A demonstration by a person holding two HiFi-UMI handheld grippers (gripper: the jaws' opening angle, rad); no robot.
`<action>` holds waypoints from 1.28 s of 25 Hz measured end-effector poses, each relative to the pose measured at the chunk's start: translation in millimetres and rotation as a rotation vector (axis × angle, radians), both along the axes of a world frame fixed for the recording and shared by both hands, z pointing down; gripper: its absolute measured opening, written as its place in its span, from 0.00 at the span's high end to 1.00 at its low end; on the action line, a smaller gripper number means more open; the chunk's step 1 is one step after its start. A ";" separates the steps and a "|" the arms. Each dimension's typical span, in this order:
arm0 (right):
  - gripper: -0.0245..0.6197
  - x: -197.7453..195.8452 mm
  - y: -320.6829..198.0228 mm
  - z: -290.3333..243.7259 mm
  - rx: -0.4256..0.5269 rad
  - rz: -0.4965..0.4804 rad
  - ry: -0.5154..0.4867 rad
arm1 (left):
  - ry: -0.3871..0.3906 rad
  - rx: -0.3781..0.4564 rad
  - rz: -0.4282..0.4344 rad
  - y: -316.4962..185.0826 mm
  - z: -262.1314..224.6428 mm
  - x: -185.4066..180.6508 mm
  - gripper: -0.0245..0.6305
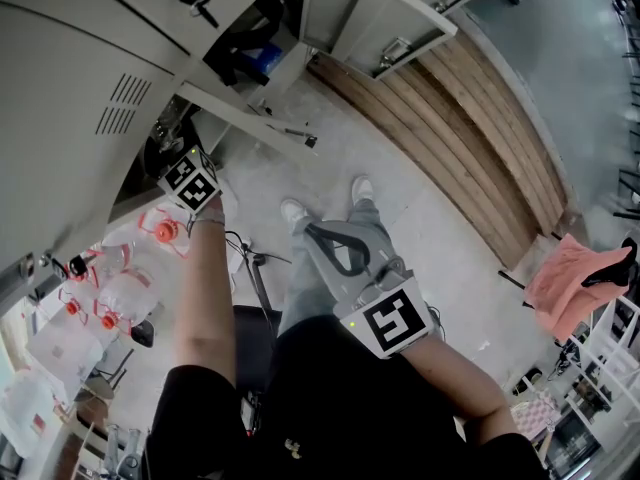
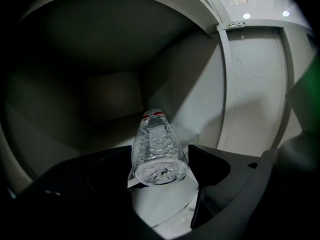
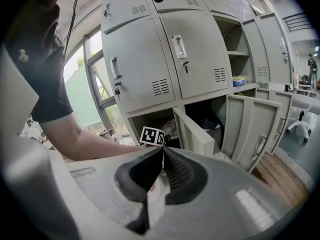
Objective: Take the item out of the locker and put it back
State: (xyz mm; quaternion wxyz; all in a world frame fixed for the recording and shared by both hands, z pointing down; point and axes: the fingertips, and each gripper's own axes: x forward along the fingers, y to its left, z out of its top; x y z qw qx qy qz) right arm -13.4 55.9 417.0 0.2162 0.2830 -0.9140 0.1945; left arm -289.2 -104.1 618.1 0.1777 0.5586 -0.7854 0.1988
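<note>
A clear plastic bottle (image 2: 159,149) with a red cap lies on its side on white paper on the floor of the open locker compartment (image 2: 112,91), base toward me. My left gripper (image 2: 160,155) reaches into that compartment with a jaw on each side of the bottle; the right jaw stands clear of it, so the gripper is open. In the head view only its marker cube (image 1: 190,183) shows at the locker's mouth. My right gripper (image 3: 162,150) hangs over the person's lap (image 1: 318,233), jaws shut with nothing between them.
The compartment's grey door (image 2: 255,84) stands open to the right. Other locker doors (image 1: 380,13) hang open above a wooden floor strip (image 1: 450,118). Plastic bags of red-capped bottles (image 1: 110,288) lie at the left, a pink cloth (image 1: 575,278) at the right.
</note>
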 end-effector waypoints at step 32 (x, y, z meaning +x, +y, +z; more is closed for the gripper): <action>0.96 5.1 1.3 -46.3 0.100 -0.065 -0.054 | 0.158 0.103 0.112 96.2 -104.7 73.7 0.88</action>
